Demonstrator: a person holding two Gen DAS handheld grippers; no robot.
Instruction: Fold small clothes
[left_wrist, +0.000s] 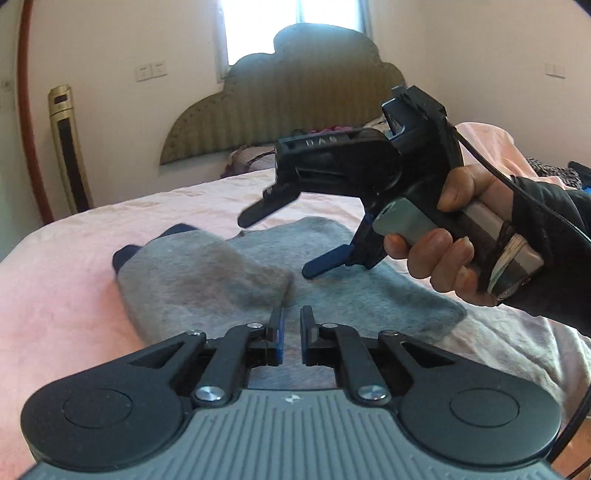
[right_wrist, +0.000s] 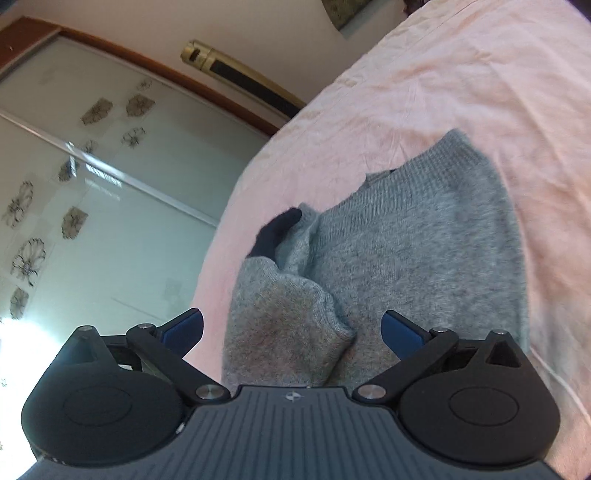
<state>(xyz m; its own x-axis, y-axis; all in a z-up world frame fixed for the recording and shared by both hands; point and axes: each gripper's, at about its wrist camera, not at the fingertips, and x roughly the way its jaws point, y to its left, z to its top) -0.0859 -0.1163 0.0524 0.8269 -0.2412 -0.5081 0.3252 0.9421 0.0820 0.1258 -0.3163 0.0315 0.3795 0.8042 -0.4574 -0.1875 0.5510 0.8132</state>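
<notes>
Grey sweater (right_wrist: 424, 251) on bed (right_wrist: 461, 74): one sleeve (right_wrist: 288, 325) folded over body, rest unfolded; left hand-held gripper (left_wrist: 291, 328) narrow, empty; right hand-held gripper (right_wrist: 291, 328) wide, empty

Your left wrist camera looks low along its fingers toward the headboard (left_wrist: 280, 92), close over the grey sweater (left_wrist: 332, 266). Your right wrist camera tilts steeply down at that sweater (right_wrist: 406, 258), facing the glass door (right_wrist: 92, 203); both share the sweater and pink bedsheet (left_wrist: 74, 266).
</notes>
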